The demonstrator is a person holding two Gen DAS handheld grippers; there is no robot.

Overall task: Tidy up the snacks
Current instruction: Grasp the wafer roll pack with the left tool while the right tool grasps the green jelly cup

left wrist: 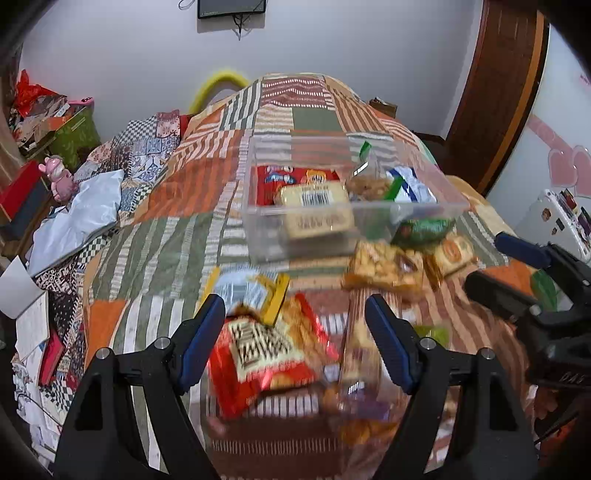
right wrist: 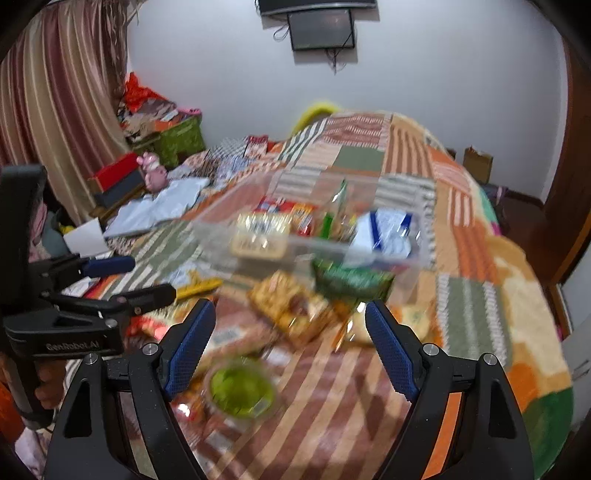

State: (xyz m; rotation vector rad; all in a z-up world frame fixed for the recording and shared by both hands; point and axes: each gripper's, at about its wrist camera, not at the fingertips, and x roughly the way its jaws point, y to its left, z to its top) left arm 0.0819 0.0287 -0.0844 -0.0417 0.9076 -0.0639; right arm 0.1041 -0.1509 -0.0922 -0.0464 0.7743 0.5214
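Observation:
A clear plastic bin (left wrist: 258, 206) stands on the patchwork bedspread and holds several snack packs; it also shows in the right wrist view (right wrist: 221, 236). Loose snacks lie in front of it: a red packet (left wrist: 258, 362), a yellow-and-white packet (left wrist: 251, 291), an orange cracker pack (left wrist: 384, 269) and a green pack (left wrist: 421, 229). My left gripper (left wrist: 295, 314) is open and empty above the red packet. My right gripper (right wrist: 290, 321) is open and empty above the striped spread, with a green round cup (right wrist: 242, 391) near its left finger. It also shows in the left wrist view (left wrist: 498, 262).
The bed (left wrist: 155, 236) fills the middle. Clutter lies at its left: a grey plastic bag (left wrist: 85, 214), a pink toy (left wrist: 59, 177), boxes and papers. A wooden door frame (left wrist: 495, 96) stands at the right. A screen (right wrist: 321, 29) hangs on the far wall.

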